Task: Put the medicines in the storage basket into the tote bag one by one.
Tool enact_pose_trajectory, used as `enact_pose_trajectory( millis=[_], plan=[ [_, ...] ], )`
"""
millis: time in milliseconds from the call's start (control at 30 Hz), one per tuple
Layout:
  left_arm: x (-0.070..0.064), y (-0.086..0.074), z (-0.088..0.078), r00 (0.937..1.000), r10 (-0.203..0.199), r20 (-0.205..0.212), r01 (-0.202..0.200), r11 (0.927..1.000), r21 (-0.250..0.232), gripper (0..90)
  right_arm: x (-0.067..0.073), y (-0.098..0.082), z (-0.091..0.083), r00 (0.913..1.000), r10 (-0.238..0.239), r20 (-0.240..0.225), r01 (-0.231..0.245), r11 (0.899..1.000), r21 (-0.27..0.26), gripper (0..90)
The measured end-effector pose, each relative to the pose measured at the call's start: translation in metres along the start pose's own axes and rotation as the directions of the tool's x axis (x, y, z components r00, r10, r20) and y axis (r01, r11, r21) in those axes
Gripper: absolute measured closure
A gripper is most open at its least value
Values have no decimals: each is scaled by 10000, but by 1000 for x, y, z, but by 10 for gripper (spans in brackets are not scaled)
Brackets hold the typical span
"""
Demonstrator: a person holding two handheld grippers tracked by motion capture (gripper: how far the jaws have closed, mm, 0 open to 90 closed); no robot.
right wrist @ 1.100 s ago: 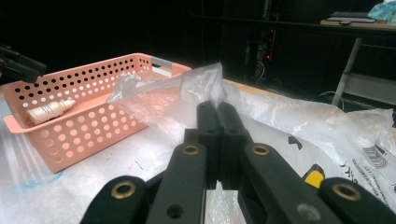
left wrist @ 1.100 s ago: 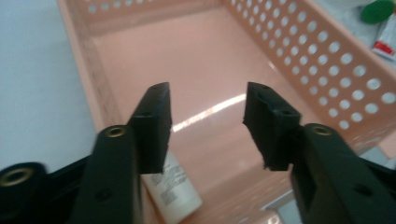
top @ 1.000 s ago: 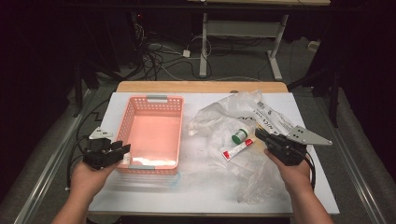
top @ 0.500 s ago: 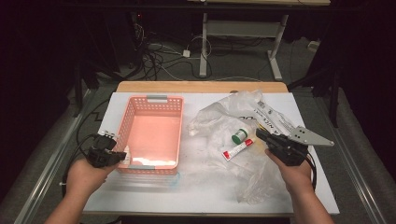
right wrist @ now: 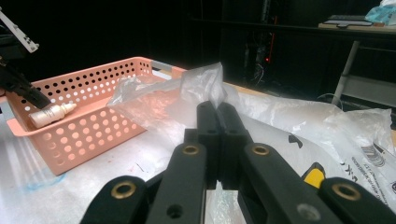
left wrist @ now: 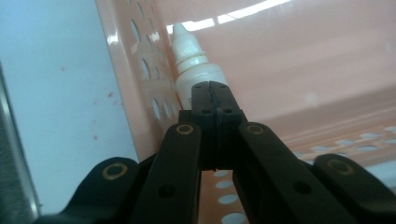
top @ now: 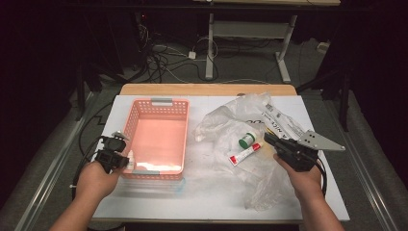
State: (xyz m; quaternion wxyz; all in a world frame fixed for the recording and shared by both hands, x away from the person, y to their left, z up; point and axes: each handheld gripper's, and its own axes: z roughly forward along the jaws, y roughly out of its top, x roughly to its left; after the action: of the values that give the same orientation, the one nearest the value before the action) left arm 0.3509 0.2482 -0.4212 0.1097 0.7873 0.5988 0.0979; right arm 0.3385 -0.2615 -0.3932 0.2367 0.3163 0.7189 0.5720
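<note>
Left gripper view | left gripper (left wrist: pixel 210 91) clamped, apparently on dropper bottle (left wrist: pixel 194 60) above pink basket (left wrist: pixel 289 56) | tube (top: pixel 245 153), jar (top: pixel 247 140) left before closed, empty right gripper (top: pixel 269 138)

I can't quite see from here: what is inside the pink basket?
A small white dropper bottle rests at the basket's near-left rim, held by the left gripper. The rest of the floor looks bare.

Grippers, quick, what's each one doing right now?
Left gripper: shut on the dropper bottle.
Right gripper: shut on the plastic bag.
</note>
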Motion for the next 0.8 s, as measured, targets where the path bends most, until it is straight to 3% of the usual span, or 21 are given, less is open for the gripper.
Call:
enact_pose_trajectory(
  millis=[167,333,500,633,800],
  plan=[
    [-2,-1,2,10000,-1,-69,1,10000,-73,881,0,0,0,10000,3,-15,-3,10000,1,900],
    [2,-2,1,9988,38,489,-23,9995,-312,881,2,0,2,10000,4,-60,-4,10000,34,900],
    [-2,-3,-1,9970,777,-1,-775,9952,-604,879,2,-1,4,10000,8,-73,-7,9999,107,900],
    [4,-2,-2,9968,589,543,-557,9967,-594,879,3,-2,6,9999,17,-120,-15,9999,151,900],
    [10,-4,-7,9970,248,727,-197,9974,-699,880,3,-2,7,9999,1,-142,1,9999,168,900]
  ],
)
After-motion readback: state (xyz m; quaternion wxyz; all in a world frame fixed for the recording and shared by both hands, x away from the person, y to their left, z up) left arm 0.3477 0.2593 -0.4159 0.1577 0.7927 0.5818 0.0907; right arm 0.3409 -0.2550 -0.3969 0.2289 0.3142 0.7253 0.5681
